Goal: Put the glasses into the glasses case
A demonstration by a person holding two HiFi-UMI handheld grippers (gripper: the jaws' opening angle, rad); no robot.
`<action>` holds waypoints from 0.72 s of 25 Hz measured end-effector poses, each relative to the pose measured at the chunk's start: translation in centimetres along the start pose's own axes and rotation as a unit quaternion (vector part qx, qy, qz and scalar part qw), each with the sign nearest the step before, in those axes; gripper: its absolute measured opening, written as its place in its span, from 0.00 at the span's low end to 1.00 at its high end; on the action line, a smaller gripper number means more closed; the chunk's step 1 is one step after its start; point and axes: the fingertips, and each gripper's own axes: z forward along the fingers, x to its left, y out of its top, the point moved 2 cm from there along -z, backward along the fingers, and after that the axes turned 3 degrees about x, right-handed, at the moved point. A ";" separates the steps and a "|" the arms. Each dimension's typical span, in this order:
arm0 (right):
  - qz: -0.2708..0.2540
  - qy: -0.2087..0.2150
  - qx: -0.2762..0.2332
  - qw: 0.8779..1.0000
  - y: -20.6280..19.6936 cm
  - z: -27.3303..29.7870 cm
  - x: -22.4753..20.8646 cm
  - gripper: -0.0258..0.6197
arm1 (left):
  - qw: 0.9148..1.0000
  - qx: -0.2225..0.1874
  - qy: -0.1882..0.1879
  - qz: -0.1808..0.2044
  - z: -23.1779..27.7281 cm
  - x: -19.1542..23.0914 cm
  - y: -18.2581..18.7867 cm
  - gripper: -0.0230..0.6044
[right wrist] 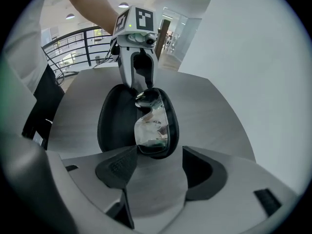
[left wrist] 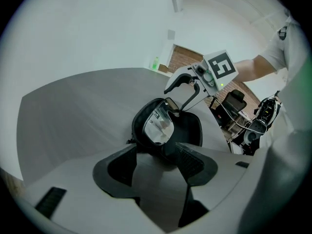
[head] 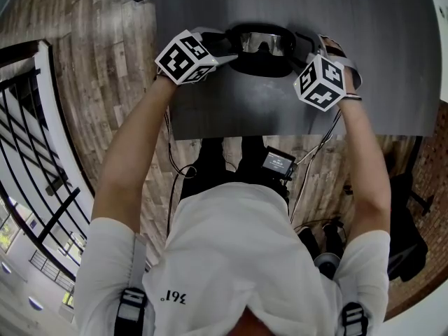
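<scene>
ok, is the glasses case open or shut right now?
Open. The glasses case has its two halves spread apart. The glasses sit uncovered in one half with a lens showing, and the other half is bare.

The grey table top (head: 392, 61) is matt with a faint wood grain. The black oval glasses case (right wrist: 114, 123) looks dull and smooth. The clear-lensed glasses (right wrist: 151, 130) are glossy and reflective. The brown plank floor (head: 105, 68) is rough, weathered wood.

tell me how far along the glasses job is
Done: the black-framed clear-lens glasses sit in the open black oval case. In hand: nothing; the left gripper and right gripper flank the case, jaws apart and empty. Left: the case lies open, so closing it may remain.
</scene>
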 end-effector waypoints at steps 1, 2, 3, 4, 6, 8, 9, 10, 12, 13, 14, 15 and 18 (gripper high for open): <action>0.001 -0.001 0.000 1.000 0.0 0.0 0.0 0.46 | 1.000 -0.001 0.000 -0.001 -0.1 0.0 0.0 0.44; 0.002 -0.001 0.001 1.000 -0.1 0.1 -0.1 0.47 | 1.000 -0.001 0.000 -0.001 -0.1 0.0 0.0 0.45; 0.003 -0.001 0.002 1.000 -0.2 0.1 -0.1 0.47 | 1.000 -0.001 0.000 -0.002 -0.1 -0.1 -0.1 0.44; 0.003 -0.001 0.004 1.000 -0.3 0.1 -0.1 0.47 | 1.000 -0.001 0.000 -0.003 0.0 -0.1 -0.1 0.44; 0.003 0.001 0.007 1.000 -0.5 0.2 -0.1 0.47 | 1.000 -0.001 0.000 -0.003 0.0 -0.2 0.0 0.44; 0.007 0.001 0.008 1.000 -0.6 0.3 -0.1 0.47 | 1.000 -0.002 0.000 -0.004 -0.1 -0.2 -0.1 0.45; 0.009 0.001 0.008 1.000 -0.6 0.3 -0.1 0.47 | 1.000 -0.002 0.000 -0.005 -0.1 -0.2 -0.2 0.44; 0.009 0.000 0.007 1.000 -0.5 0.3 -0.1 0.47 | 1.000 -0.003 -0.001 -0.007 -0.1 -0.3 -0.3 0.44; -0.001 0.001 0.005 1.000 -0.3 0.2 0.1 0.47 | 1.000 -0.005 -0.002 -0.012 -0.1 -0.3 -0.3 0.45; -0.008 0.002 0.005 1.000 -0.1 0.2 0.3 0.47 | 1.000 -0.005 -0.002 -0.013 -0.1 -0.3 -0.3 0.44; -0.015 0.002 0.005 1.000 0.0 0.2 0.4 0.47 | 1.000 -0.006 -0.002 -0.014 -0.1 -0.3 -0.3 0.44; -0.019 0.002 0.006 1.000 0.0 0.3 0.4 0.47 | 1.000 -0.006 -0.002 -0.014 -0.1 -0.3 -0.2 0.44; -0.017 0.003 0.005 1.000 0.0 0.3 0.4 0.47 | 1.000 -0.008 -0.002 -0.016 -0.2 -0.2 -0.2 0.44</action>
